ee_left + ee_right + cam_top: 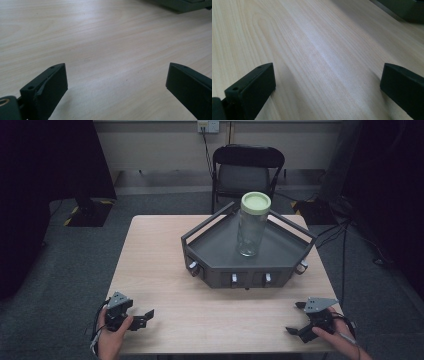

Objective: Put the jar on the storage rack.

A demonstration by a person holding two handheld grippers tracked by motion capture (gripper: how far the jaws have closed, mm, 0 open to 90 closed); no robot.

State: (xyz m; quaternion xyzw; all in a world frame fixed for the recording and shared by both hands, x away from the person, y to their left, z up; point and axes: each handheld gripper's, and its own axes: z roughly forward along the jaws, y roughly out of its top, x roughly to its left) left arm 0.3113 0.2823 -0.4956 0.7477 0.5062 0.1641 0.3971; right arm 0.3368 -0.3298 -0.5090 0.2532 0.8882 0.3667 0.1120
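Note:
A clear glass jar (251, 227) with a pale green lid stands upright on a dark grey tray (215, 245) with a raised rail, at the far middle of the wooden table (160, 250). My left gripper (142, 317) rests near the front left corner, held in a hand, jaws wide apart over bare wood (116, 82). Near the front right corner my right gripper (295, 317) is likewise open, with nothing between its jaws (328, 82). A dark edge of the tray (185, 6) shows far ahead in the left gripper view, and the tray (407, 10) also in the right gripper view.
Small metal knobs line the tray's front wall (234, 278). Behind the table stands a black folding chair (247, 170). Cables (345, 235) run across the floor at the right. Bare table surface lies between the grippers and the tray.

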